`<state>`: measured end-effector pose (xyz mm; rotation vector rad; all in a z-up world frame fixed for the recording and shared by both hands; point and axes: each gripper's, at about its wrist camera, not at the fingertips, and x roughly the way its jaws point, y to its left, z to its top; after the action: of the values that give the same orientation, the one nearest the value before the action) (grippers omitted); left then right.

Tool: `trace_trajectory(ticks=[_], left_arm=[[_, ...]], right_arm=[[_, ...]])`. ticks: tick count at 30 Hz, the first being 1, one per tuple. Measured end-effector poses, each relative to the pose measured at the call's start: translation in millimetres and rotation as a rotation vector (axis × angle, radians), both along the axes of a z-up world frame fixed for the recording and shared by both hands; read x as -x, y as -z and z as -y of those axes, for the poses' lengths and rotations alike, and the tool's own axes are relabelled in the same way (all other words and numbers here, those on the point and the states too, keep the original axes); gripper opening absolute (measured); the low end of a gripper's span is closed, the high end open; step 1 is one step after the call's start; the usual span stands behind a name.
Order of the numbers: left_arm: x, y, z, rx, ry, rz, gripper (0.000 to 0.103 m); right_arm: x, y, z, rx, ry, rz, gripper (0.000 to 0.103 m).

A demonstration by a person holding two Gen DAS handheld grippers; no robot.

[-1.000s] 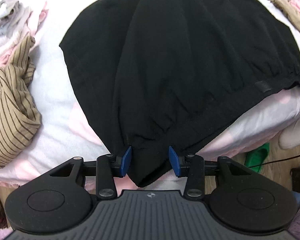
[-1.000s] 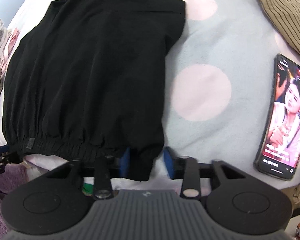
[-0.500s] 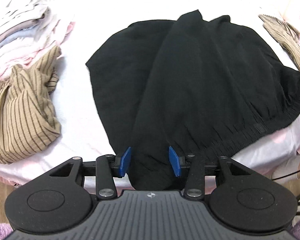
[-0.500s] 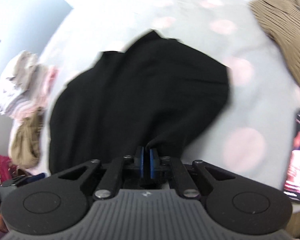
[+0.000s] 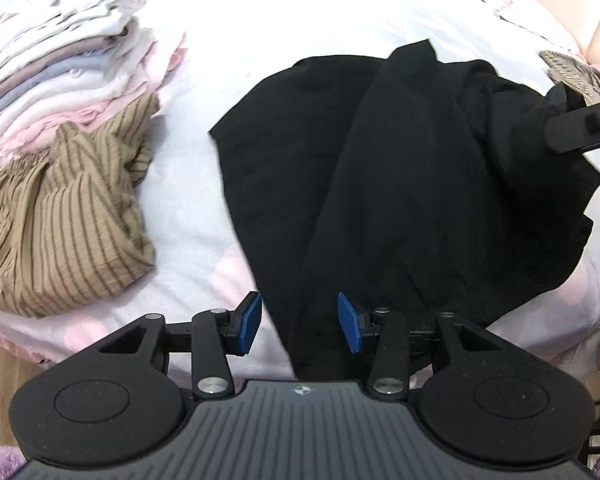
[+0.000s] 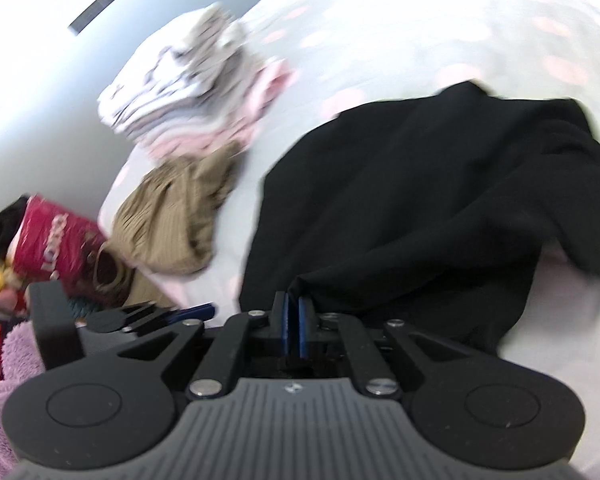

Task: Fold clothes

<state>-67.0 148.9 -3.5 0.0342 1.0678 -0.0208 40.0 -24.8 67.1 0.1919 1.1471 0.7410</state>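
Bed carries black garment, middle, right of striped brown clothes. My right gripper just clamped its corner and lifted it inward, fold begun. Left gripper fingers half-spread around the hem, not squeezing.

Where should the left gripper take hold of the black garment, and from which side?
The near edge of the black garment, from the bed's near side. That edge hangs between the left gripper's open pads. The right gripper has pinched the other near corner, so this grip would match it.
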Motion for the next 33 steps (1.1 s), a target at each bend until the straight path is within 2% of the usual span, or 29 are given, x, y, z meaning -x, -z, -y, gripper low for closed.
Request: trace_trajectory(ticks=[7, 12, 22, 24, 27, 30, 33], left_arm=[[10.7, 5.7, -28.5, 0.026, -0.083, -0.023, 0.040], [23.6, 9.5, -38.8, 0.044, -0.095, -0.050, 0.038], [37.8, 9.5, -57.6, 0.103, -0.125, -0.055, 0.038], [39.8, 9.2, -59.0, 0.118, -0.118, -0.057, 0.038], [42.5, 7.1, -60.4, 0.146, -0.118, -0.052, 0.041], [44.4, 1.9, -61.5, 0.195, -0.127, -0.027, 0.044], [45.0, -4.4, -62.4, 0.263, -0.135, 0.007, 0.047]], right_arm=[[24.5, 13.5, -54.8, 0.001, -0.146, -0.049, 0.006], [30.3, 32.6, -92.4, 0.034, -0.216, -0.069, 0.006], [27.5, 88.8, -131.5, 0.114, -0.236, -0.122, 0.007], [25.0, 92.7, -132.3, 0.108, -0.240, -0.136, 0.014], [22.6, 90.4, -128.6, 0.096, -0.229, -0.143, 0.016], [23.6, 77.2, -119.6, 0.083, -0.227, -0.103, 0.025], [26.1, 58.4, -105.0, 0.079, -0.225, -0.029, 0.026]])
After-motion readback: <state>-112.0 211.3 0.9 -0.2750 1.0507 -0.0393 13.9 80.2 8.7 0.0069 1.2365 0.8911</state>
